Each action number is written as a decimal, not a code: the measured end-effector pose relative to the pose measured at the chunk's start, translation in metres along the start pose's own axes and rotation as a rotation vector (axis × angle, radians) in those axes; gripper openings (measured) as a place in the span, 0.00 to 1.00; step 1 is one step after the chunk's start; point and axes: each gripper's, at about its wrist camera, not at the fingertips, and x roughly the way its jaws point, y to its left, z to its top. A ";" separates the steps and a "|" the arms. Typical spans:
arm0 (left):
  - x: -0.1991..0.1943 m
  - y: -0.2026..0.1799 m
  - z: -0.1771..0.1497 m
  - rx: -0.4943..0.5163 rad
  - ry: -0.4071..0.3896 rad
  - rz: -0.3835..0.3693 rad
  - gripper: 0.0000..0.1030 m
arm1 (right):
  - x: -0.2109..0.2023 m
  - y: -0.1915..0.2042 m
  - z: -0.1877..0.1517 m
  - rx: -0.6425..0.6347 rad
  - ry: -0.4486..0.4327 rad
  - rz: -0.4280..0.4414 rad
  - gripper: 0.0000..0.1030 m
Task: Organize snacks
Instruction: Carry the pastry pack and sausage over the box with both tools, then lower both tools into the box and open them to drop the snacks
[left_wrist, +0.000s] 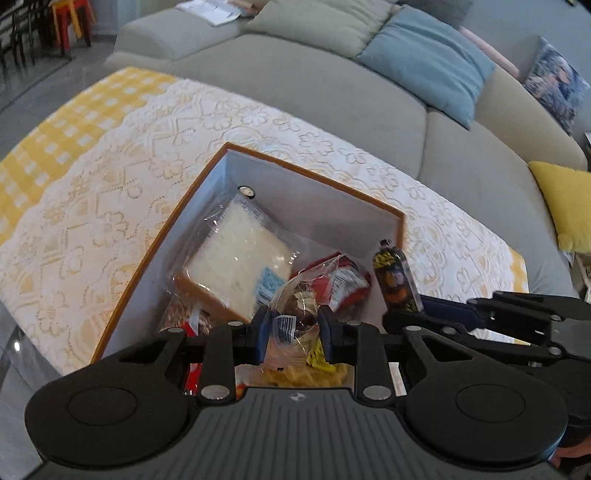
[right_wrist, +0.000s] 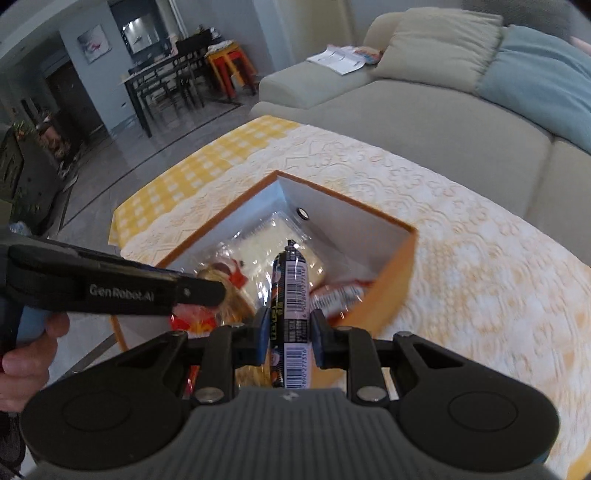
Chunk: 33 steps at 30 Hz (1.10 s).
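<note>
An orange-rimmed box with white inner walls sits on the lace tablecloth; it also shows in the right wrist view. Inside lie a wrapped slice of bread and a red packet. My left gripper is shut on a clear snack bag over the box's near side. My right gripper is shut on a dark sausage stick, upright over the box's right part. That stick also shows in the left wrist view, with the right gripper beside it.
The table carries a white lace cloth over yellow check. A grey sofa with cushions stands behind it. A yellow cushion lies at the right. A dining table and stools stand far back left.
</note>
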 end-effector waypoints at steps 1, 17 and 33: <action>0.004 0.004 0.003 -0.010 0.011 -0.003 0.30 | 0.009 0.000 0.006 -0.009 0.011 -0.009 0.20; 0.072 0.030 0.029 -0.090 0.141 -0.033 0.30 | 0.131 -0.017 0.055 -0.209 0.203 -0.112 0.20; 0.065 0.022 0.011 -0.063 0.216 -0.029 0.30 | 0.080 -0.027 0.036 -0.111 0.035 -0.098 0.39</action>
